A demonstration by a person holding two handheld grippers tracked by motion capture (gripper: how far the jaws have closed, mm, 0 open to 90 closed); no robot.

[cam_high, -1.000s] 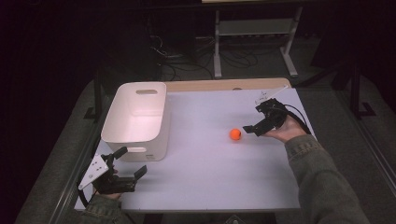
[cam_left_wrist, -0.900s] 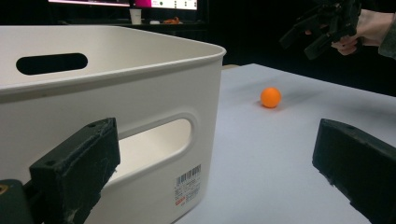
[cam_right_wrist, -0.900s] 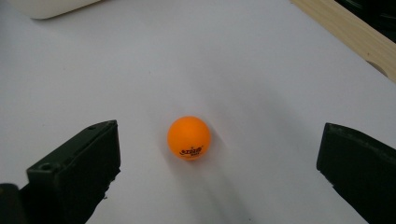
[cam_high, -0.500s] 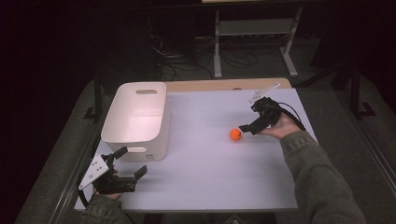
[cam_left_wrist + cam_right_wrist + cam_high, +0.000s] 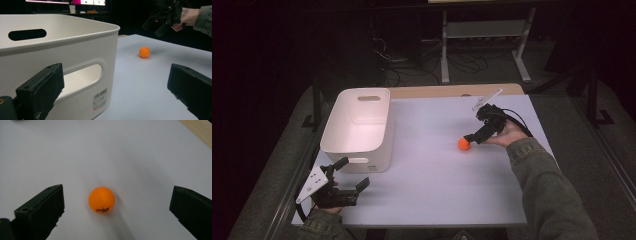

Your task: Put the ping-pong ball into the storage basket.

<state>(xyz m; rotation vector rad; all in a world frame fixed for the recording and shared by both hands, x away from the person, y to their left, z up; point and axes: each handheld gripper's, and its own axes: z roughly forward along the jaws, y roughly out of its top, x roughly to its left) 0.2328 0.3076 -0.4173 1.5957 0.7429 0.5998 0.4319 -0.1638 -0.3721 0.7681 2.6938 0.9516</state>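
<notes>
The desk (image 5: 432,190) is lying bare and white under the lamps, carrying a white bin (image 5: 358,129) on its left half. The bin is standing upright, with a slot handle in each end wall and a barcode label near its lower corner. The left claw (image 5: 349,175) is resting just beside the bin's near end at the desk's front edge, its jaws standing wide apart and holding nothing; in the left gripper view they are framing the bin's end wall and the open desk beyond.

The right claw (image 5: 469,138) is hovering over the right half of the desk, tilted down toward the orange ball (image 5: 463,144). Its jaws are spread wide and gripping nothing. In the right gripper view the ball (image 5: 101,200) is sitting on the desk between the two jaws, somewhat nearer the left one and clear of both. It is lying well apart from the bin.

The ball is looking like a table-tennis ball, printed lettering facing up, so it is probably very light, hollow, smooth and quick to roll. A thin shell of this kind is likely denting under a hard squeeze and squirting away under an off-centre one. The safest hold is probably across its widest part, both jaws closing evenly and gently, with the claw lowered until the pads are level with the ball's middle.
</notes>
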